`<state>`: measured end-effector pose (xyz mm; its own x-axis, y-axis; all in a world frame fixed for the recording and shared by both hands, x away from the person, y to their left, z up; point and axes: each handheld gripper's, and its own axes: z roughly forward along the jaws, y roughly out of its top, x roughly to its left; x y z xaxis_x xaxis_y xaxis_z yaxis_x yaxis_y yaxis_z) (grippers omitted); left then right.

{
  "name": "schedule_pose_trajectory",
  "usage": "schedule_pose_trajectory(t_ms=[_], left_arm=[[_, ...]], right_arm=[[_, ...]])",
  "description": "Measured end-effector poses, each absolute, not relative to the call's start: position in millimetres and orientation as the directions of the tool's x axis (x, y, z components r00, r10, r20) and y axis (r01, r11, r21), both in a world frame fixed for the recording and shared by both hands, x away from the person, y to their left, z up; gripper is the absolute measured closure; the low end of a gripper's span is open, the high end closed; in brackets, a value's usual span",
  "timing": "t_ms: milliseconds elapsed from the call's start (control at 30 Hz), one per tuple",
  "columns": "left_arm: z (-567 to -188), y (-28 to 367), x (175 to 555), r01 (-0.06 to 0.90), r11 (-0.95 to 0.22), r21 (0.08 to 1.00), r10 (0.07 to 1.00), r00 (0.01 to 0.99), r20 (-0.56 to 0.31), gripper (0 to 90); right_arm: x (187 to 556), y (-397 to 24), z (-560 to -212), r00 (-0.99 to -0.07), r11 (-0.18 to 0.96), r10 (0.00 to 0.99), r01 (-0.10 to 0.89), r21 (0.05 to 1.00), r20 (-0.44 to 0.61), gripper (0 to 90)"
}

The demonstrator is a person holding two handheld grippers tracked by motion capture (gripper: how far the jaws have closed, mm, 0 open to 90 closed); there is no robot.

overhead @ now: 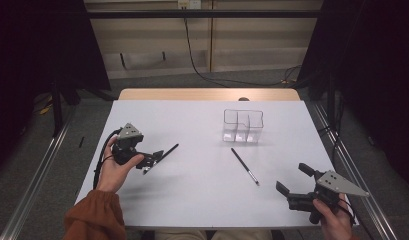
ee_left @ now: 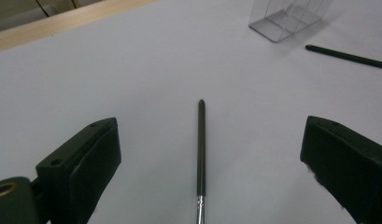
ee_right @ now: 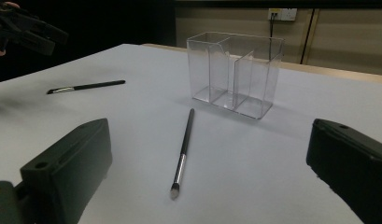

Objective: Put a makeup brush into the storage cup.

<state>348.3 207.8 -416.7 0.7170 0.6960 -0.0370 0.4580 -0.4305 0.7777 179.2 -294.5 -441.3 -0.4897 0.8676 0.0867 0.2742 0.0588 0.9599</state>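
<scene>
From the high view, a white counter [overhead: 202, 190] carries 2 thin black brushes and a clear plastic organizer [overhead: 243, 125] with divided compartments, standing toward the far right of the middle. The left gripper [overhead: 154, 159] is held low over the counter at the left, its jaws spread around the near end of the left brush [overhead: 167, 151], which lies flat and slants up to the right. The right brush [overhead: 244, 166] lies flat just in front of the organizer, well apart from the left brush, its silver collar and tip pointing toward the near right. The right gripper [overhead: 294, 179] hovers at the near right corner of the counter, jaws spread and holding nothing, near the tip of that brush but apart from it.

In the left gripper view, the 2 black jaws stand wide apart, and the left brush [ee_left: 201, 154] lies on the counter between them, touching neither, its silver collar at the bottom edge. The organizer [ee_left: 286, 18] and the right brush [ee_left: 347, 57] sit farther off at the upper right.

In the right gripper view, the jaws are likewise spread wide. The right brush [ee_right: 184, 147] lies between them farther out, bristle tip nearest. The organizer [ee_right: 235, 74] stands upright behind it, empty. The left brush [ee_right: 86, 87] lies at the left, with the left gripper [ee_right: 44, 37] above it.
</scene>
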Motion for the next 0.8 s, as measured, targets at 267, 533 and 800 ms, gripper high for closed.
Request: schedule_pose_trajectory(t_ms=[267,533,800], left_arm=[[-420,207,356,0.508,-0.495,0.705,0.685,0.728,-0.044,8.2],[-421,202,362,0.544,-0.539,0.643,0.681,0.731,-0.048,7.5],[-426,200,369,0.566,-0.596,0.570,0.675,0.737,-0.026,6.9]], right_arm=[[179,-294,-442,-0.491,0.059,0.866,0.275,0.960,0.088,0.0],[180,-294,-442,-0.495,0.063,0.865,0.277,0.959,0.086,0.0],[180,-293,-442,-0.499,0.063,0.862,0.281,0.958,0.089,0.0]])
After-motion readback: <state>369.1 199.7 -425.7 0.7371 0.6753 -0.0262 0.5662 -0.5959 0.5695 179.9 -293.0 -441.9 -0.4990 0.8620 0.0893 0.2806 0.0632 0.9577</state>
